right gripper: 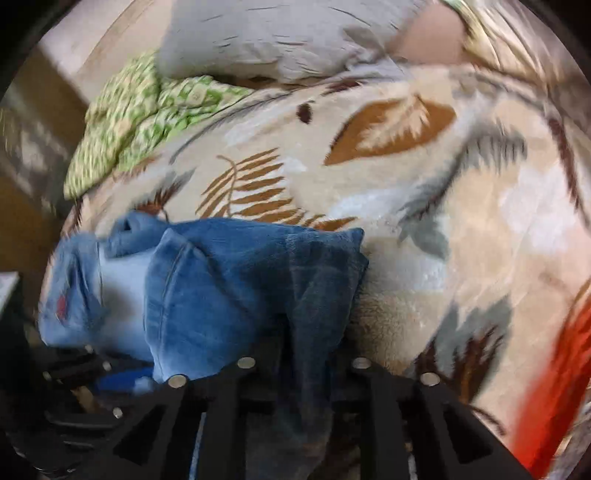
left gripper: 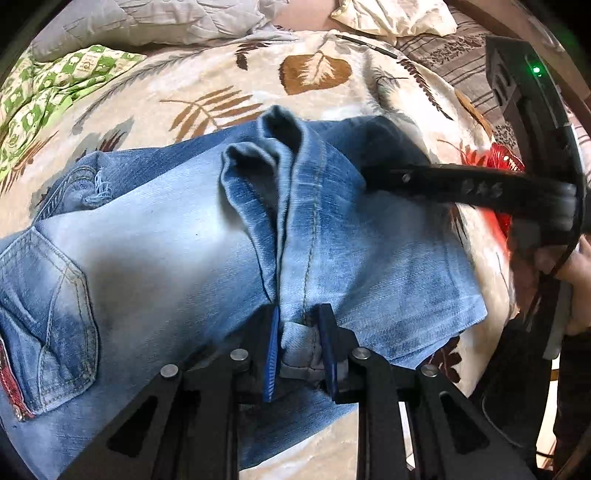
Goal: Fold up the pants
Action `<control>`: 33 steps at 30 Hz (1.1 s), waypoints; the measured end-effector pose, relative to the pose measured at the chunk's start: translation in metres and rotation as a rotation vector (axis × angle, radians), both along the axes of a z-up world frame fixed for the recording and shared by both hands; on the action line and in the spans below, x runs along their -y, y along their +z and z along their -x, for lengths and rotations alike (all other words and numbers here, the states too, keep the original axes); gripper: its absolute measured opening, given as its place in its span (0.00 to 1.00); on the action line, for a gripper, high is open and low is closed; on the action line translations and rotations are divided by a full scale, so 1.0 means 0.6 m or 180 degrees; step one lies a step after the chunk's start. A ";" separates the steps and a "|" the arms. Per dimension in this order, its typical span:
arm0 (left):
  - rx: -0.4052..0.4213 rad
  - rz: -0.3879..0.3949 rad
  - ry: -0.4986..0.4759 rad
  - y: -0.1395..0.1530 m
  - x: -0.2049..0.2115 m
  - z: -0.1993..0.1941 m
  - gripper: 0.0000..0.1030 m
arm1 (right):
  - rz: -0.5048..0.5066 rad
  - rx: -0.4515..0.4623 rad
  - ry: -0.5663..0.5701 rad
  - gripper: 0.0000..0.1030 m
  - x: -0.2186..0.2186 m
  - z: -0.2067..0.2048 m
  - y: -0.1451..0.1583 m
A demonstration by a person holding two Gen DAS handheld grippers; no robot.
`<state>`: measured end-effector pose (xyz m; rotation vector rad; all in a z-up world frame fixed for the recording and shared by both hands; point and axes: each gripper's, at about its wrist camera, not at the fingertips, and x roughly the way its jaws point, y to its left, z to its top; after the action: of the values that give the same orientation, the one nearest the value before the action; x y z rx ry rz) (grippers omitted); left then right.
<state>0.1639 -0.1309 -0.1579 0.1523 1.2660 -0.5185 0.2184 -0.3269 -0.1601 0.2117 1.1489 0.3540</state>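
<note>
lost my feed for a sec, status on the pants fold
Left gripper shut on jeans hem. Right gripper gripping darker denim, fingers hidden. Jeans partly folded on leaf blanket. Nothing in the way.

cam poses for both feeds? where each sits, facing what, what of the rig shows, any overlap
Left wrist: sits on the left tool, looking along its fingers over the jeans toward the pillows; blue pads pinch a denim fold; the right tool and the person's hand show at right.
Right wrist: sits on the right tool, blurred, facing across the bed; denim runs between its fingers; the left tool shows at lower left.
Shared: jeans, leaf blanket, green checked cloth, grey pillow.
</note>
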 end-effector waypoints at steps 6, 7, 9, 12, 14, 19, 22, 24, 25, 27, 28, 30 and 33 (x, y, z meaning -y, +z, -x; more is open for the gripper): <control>0.0174 0.0154 0.0122 0.058 -0.032 0.010 0.67 | 0.0173 0.0223 0.0135 0.72 0.014 0.054 0.071; 0.0248 0.0177 0.0139 0.071 -0.044 0.008 0.75 | 0.0199 0.0368 0.0198 0.74 0.014 0.079 0.091; 0.0388 0.0122 0.0178 0.090 -0.052 -0.006 0.75 | 0.0199 0.0551 0.0391 0.74 0.011 0.130 0.116; 0.0491 0.0054 0.0244 0.101 -0.040 -0.037 0.75 | 0.0317 0.0672 0.0675 0.74 -0.016 0.191 0.124; 0.0507 0.0017 0.0210 0.095 -0.018 -0.060 0.76 | 0.0495 0.0706 0.0863 0.74 -0.041 0.215 0.113; 0.0481 -0.0363 0.0051 0.040 0.060 -0.114 0.76 | 0.1003 0.0784 0.1080 0.67 -0.098 0.232 0.066; 0.0440 -0.0330 0.0003 0.024 0.053 -0.126 0.19 | 0.1330 0.0658 0.1049 0.36 -0.114 0.219 0.031; 0.0343 -0.0141 0.0130 0.036 0.025 -0.131 0.16 | 0.1282 0.0639 0.0994 0.26 -0.105 0.215 0.033; 0.0349 -0.0121 0.0161 0.041 0.015 -0.133 0.15 | 0.1269 0.0631 0.0996 0.21 -0.101 0.214 0.033; 0.0286 -0.0243 0.0191 0.026 0.004 -0.142 0.15 | 0.1228 0.0565 0.1014 0.18 -0.094 0.215 0.031; 0.0224 -0.0328 0.0173 0.008 0.005 -0.146 0.16 | 0.1227 0.0540 0.1025 0.18 -0.095 0.216 0.029; 0.0319 -0.0447 0.0134 -0.006 0.014 -0.144 0.19 | 0.1295 0.0534 0.1044 0.18 -0.101 0.215 0.025; 0.0494 -0.0514 0.0127 0.005 0.022 -0.132 0.27 | 0.1348 0.0547 0.1025 0.18 -0.106 0.216 0.024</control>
<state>0.2428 -0.1440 -0.1546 0.2968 1.1562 -0.3628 0.0887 -0.2631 -0.1457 -0.3727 1.0608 0.3943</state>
